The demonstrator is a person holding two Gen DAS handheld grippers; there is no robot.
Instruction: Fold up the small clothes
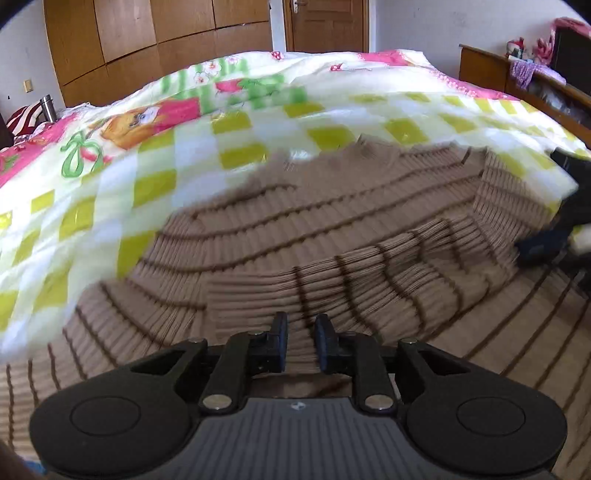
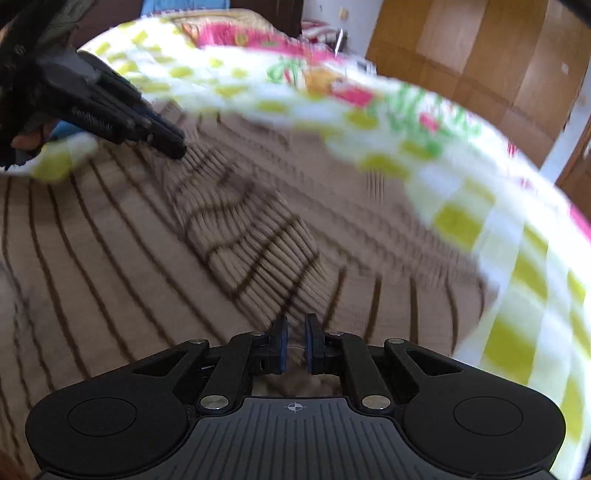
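Note:
A tan ribbed sweater with thin dark stripes (image 1: 332, 236) lies on the bed, part of it folded over itself. My left gripper (image 1: 301, 343) is nearly closed, pinching a fold of the sweater's near edge. It also shows in the right wrist view (image 2: 177, 142) at the upper left, at the sweater's edge. My right gripper (image 2: 295, 347) is nearly closed on the sweater (image 2: 240, 229) at its near edge. It also shows in the left wrist view (image 1: 546, 240) at the right edge, dark and blurred. Both views are motion-blurred.
A quilt with yellow-green checks and pink cartoon prints (image 1: 221, 129) covers the bed. A wooden wardrobe (image 1: 147, 33) and a door (image 1: 325, 22) stand behind. A wooden shelf with clutter (image 1: 535, 77) is at the right. A metal flask (image 1: 48, 107) stands far left.

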